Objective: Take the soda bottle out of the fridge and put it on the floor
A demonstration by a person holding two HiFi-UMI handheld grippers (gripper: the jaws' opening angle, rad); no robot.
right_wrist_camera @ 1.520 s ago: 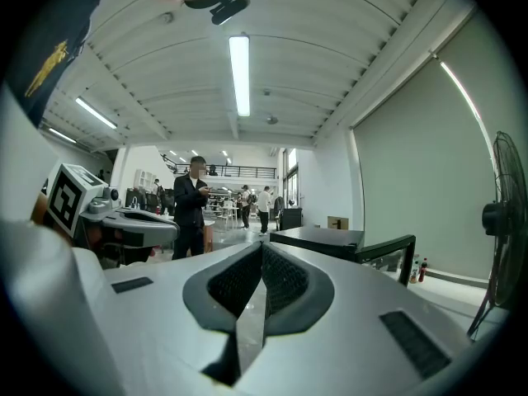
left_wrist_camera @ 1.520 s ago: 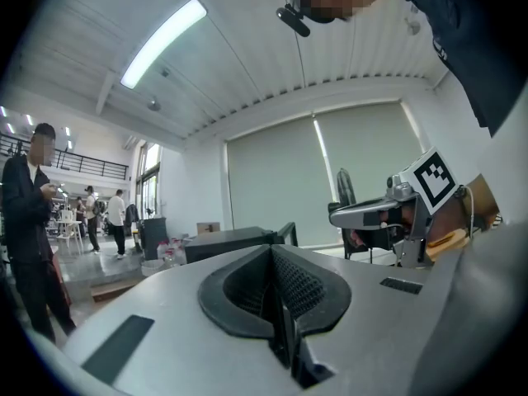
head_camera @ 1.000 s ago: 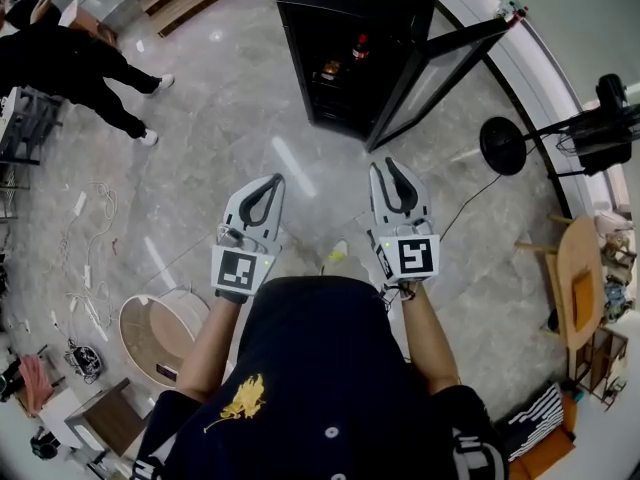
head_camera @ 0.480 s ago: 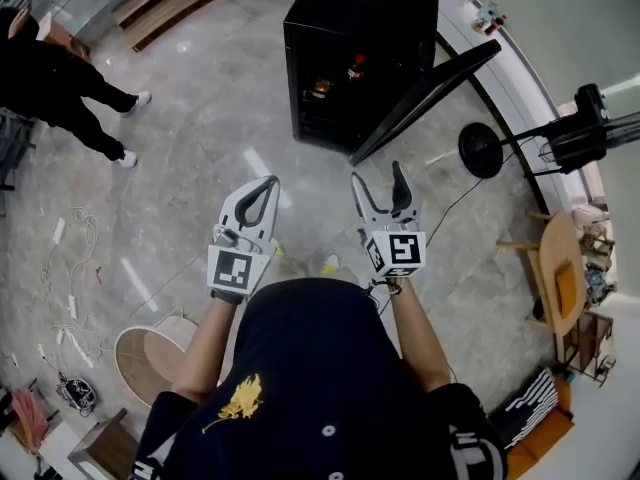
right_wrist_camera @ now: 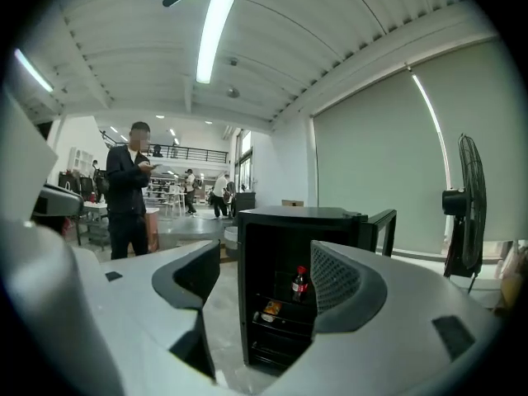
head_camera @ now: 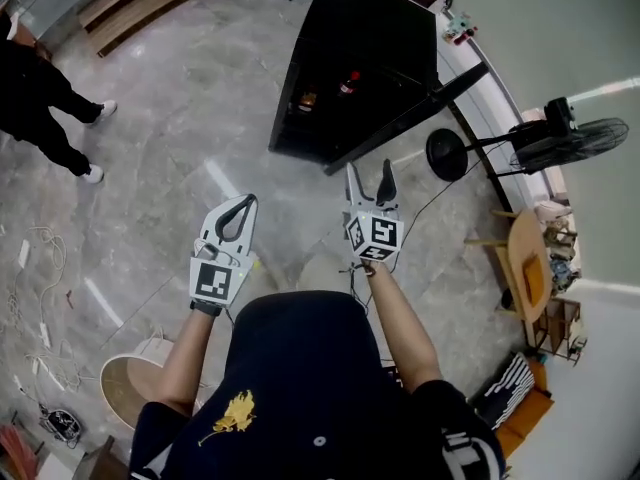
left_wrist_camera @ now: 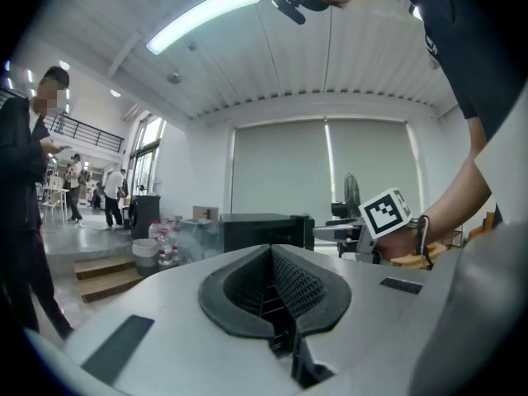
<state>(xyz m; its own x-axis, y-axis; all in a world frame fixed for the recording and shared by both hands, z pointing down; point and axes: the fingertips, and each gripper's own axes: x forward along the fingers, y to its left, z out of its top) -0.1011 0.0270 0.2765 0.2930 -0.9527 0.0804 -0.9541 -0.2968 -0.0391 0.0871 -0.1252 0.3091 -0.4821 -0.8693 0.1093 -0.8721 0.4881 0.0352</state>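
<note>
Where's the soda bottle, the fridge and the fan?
soda bottle [right_wrist_camera: 300, 285], right gripper view, its dark body.
fridge [right_wrist_camera: 289, 214], right gripper view, its black top.
fan [right_wrist_camera: 470, 205], right gripper view, its round cage.

A large open workspace of the lab or studio kind is shown, not a home. A polished stone floor [head_camera: 200, 118] fills the head view, with loose cables [head_camera: 40, 318] strewn at the lower left and a standing fan [head_camera: 570, 143] at the right. In the gripper views a ribbed ceiling with strip lights [right_wrist_camera: 213, 35], tall roller blinds [left_wrist_camera: 280, 172], a railed mezzanine [right_wrist_camera: 186, 151] and standing people [right_wrist_camera: 128, 188] are seen.
</note>
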